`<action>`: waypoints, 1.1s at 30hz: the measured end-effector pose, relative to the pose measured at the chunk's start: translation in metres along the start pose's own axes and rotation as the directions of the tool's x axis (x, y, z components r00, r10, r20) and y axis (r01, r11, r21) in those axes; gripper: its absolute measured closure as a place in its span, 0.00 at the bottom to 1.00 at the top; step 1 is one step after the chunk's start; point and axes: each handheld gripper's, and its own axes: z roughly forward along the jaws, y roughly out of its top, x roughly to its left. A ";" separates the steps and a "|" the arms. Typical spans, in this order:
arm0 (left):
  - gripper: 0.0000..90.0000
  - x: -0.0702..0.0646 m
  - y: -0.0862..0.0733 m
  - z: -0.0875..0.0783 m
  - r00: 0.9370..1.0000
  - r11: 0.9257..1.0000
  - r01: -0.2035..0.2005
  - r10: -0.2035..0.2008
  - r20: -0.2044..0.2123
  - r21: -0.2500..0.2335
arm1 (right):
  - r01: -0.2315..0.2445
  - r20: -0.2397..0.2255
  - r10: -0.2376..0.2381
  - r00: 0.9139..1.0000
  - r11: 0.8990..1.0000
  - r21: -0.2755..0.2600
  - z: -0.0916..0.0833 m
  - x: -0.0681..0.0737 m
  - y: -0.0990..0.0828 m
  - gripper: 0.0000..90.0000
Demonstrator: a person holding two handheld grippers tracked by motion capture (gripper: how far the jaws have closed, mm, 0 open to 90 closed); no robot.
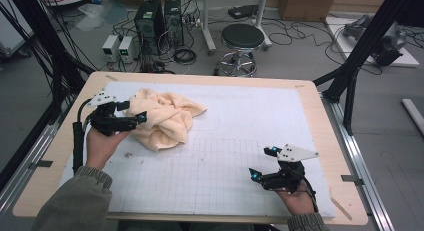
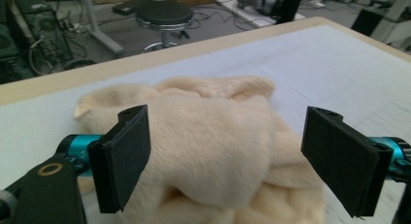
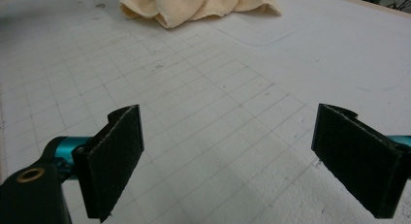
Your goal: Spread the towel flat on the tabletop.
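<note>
Crumpled cream towel (image 1: 165, 118) lies bunched on white mat (image 1: 250, 121), directly ahead of my left gripper (image 1: 131, 112), bulk between its spread fingers (image 2: 123, 158), pads not pressing. Looks soft, light, floppy; I judge it will sag and slide under pinch, so best hold is raised fold or free corner. My right gripper (image 1: 261, 163), well apart, fingers (image 3: 114, 158) spread over bare grid.

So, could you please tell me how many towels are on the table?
1: a crumpled cream towel at the mat's far left, just ahead of the left gripper. Its folds could hide another.
</note>
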 end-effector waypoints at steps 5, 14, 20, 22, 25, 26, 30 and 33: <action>0.25 0.006 -0.004 0.023 0.999 0.999 0.000 0.002 -0.037 0.045 | 0.015 -0.009 -0.015 1.000 1.000 0.005 0.003 0.000 0.000 0.12; 0.28 0.007 -0.025 0.052 0.999 0.986 -0.019 0.024 -0.028 0.163 | 0.010 -0.019 -0.010 1.000 1.000 0.010 0.002 0.000 -0.001 0.12; 0.34 0.003 -0.035 0.062 0.999 0.982 -0.030 0.038 -0.038 0.187 | 0.018 -0.024 -0.018 1.000 1.000 0.017 0.004 0.001 0.000 0.12; 0.39 0.002 -0.039 0.065 0.998 0.985 -0.012 0.022 -0.054 0.173 | 0.022 -0.030 -0.021 0.999 1.000 0.018 0.004 0.002 0.000 0.12; 0.50 0.000 -0.041 0.068 0.998 0.985 -0.005 0.015 -0.061 0.172 | 0.027 -0.027 -0.027 0.999 0.999 0.019 0.005 0.002 0.001 0.12; 0.54 -0.001 -0.042 0.069 0.998 0.986 -0.005 0.016 -0.067 0.168 | 0.028 -0.029 -0.027 0.999 0.999 0.018 0.005 0.002 0.001 0.12; 0.64 -0.007 -0.043 0.072 0.996 0.984 -0.018 0.033 -0.085 0.176 | 0.027 -0.034 -0.027 0.999 0.999 0.018 0.006 0.002 0.001 0.12; 0.68 -0.007 -0.042 0.071 0.996 0.985 0.010 0.006 -0.089 0.175 | 0.031 -0.041 -0.030 0.999 0.999 0.021 0.007 0.003 0.002 0.12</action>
